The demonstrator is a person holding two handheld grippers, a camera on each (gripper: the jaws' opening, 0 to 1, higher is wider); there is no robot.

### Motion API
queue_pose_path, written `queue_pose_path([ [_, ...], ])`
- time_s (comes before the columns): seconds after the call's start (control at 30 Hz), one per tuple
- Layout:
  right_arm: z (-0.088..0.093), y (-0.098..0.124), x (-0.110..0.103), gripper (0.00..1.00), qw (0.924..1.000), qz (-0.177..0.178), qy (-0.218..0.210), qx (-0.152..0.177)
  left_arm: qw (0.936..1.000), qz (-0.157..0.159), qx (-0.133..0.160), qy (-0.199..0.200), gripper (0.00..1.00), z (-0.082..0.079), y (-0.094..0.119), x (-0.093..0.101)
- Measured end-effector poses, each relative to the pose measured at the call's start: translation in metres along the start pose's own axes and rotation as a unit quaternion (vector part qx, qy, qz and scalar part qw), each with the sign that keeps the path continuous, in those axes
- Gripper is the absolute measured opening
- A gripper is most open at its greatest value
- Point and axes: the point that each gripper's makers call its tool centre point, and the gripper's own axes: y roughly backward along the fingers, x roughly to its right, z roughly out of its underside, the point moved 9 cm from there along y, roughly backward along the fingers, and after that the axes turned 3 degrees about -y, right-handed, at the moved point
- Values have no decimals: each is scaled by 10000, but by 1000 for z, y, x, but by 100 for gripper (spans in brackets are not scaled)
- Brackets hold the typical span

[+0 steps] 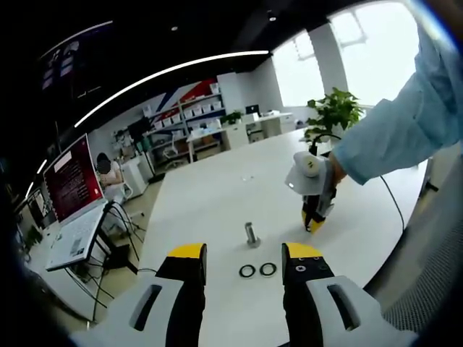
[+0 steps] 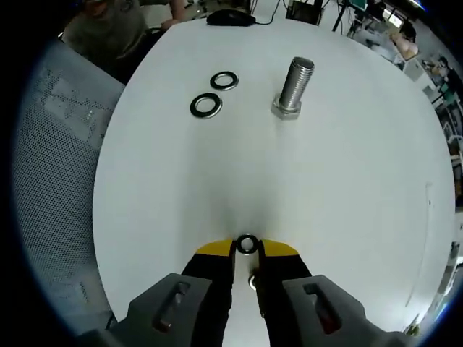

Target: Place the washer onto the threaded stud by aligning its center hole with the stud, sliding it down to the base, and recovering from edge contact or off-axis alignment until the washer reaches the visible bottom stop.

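Right gripper (image 2: 247, 249) pinched a washer (image 2: 247, 244) edge-on between its yellow-tipped jaws, low over the white table (image 2: 347, 188) and well apart from the threaded stud (image 2: 293, 88). Stud stood upright on its nut base, bare. Two spare washers (image 2: 215, 94) lay flat beside it. Left gripper (image 1: 244, 260) was spread wide, holding nothing, near those washers.

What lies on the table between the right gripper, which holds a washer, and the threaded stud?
In the right gripper view, only bare white table lies between the right gripper with its washer and the threaded stud. Two spare washers lie off to the side.
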Motion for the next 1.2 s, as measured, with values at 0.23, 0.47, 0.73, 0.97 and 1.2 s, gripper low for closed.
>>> queue_pose_path([
  [0.23,0,0,0,13,10000,56,-39,2,10000,-10,14,4,40,0,0,0],
  [0.47,-2,15,-3,13,9997,-19,-165,189,10000,14,10,-4,40,0,0,0],
  [0.73,-6,33,-8,13,9993,-29,-178,336,10000,-13,58,-16,40,-1,1,-1],
  [0.97,-7,48,-12,13,9992,24,-73,395,10000,13,46,-46,40,-2,1,0],
  [1.2,-7,66,-16,13,9988,32,-45,494,9999,23,70,-75,40,-2,1,1],
])
